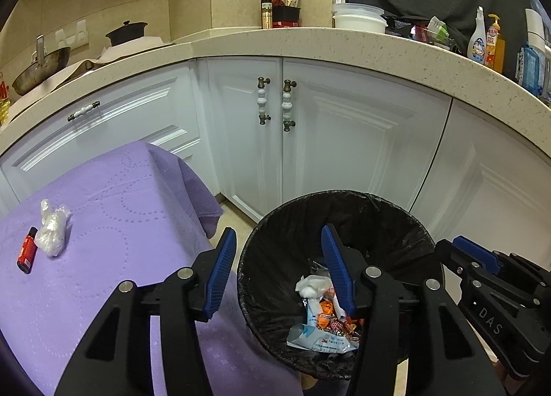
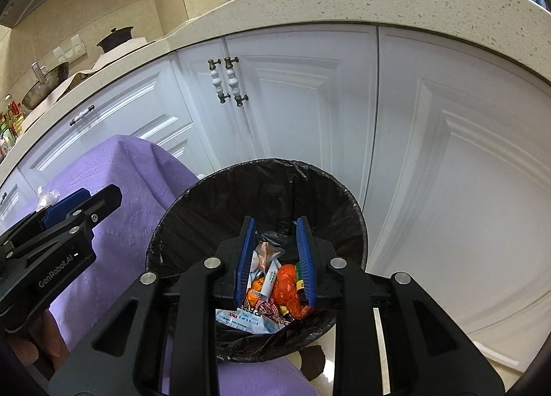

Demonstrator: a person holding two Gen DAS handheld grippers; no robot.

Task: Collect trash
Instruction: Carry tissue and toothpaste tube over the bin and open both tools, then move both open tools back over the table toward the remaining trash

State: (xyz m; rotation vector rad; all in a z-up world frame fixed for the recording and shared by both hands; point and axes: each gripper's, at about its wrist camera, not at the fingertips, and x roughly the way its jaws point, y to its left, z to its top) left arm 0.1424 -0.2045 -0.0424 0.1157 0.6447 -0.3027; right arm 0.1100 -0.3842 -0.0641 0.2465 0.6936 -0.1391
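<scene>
- Left wrist view: the left tongs (image 1: 279, 268) are spread wide and hold nothing, one finger over the purple-covered worktop (image 1: 113, 196), the other over the trash bin (image 1: 406, 223) at 5 o'clock.
- At 9 o'clock on the worktop lies a crumpled clear plastic bag (image 1: 51, 229), touching or just beside a small red bottle (image 1: 27, 251). Both sit well apart from the tongs.
- The bin, lined in black, already contains wrappers (image 1: 323, 320). The right tongs (image 1: 471, 251) enter at 3 o'clock.
- Right wrist view: the right tongs (image 2: 275, 258) hover over the bin (image 2: 344, 196) mouth, partly parted and empty, with wrappers (image 2: 275, 285) visible between the fingers.
- The left tongs (image 2: 69, 206) appear at 9 o'clock above the worktop (image 2: 137, 168).
- Handling, as judged: the bag is very light, soft and slippery, so pinch the bunched middle. The bottle looks rigid and may roll, so grip across its body.
</scene>
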